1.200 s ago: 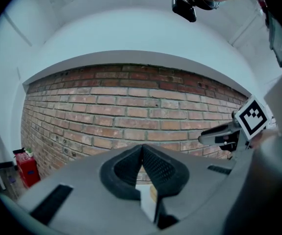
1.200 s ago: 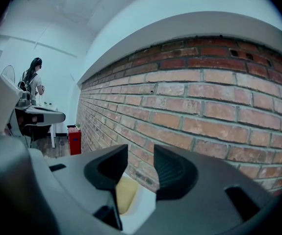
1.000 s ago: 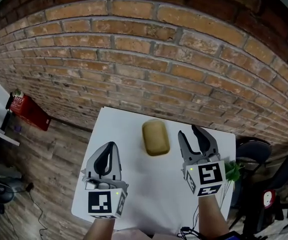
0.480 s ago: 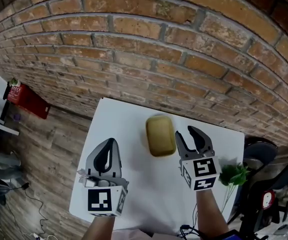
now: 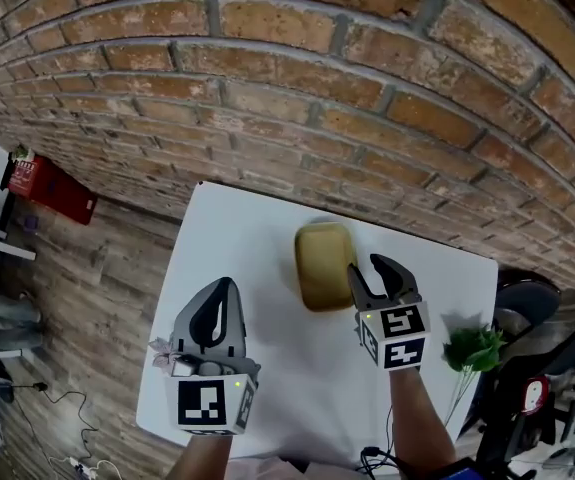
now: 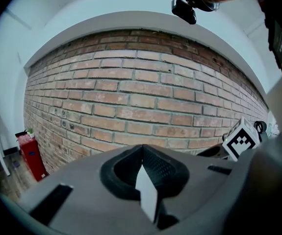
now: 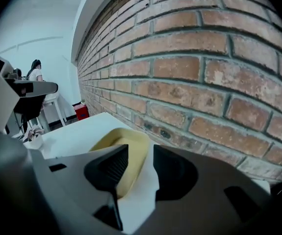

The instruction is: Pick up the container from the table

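We face a rough red-brick wall (image 5: 297,88) that fills the 12 o'clock side. Below it stands a white rectangular table (image 5: 237,258). A shallow mustard-yellow container with rounded corners (image 5: 322,268) rests on the table toward 12 o'clock, near the wall. Our right gripper (image 5: 379,266) is at the container's 3 o'clock, jaws apart. The container's rim shows between them, and the pads do not press on it. Our left gripper (image 5: 226,286) hovers at the container's 7 o'clock, well apart from it, jaws together and holding nothing.
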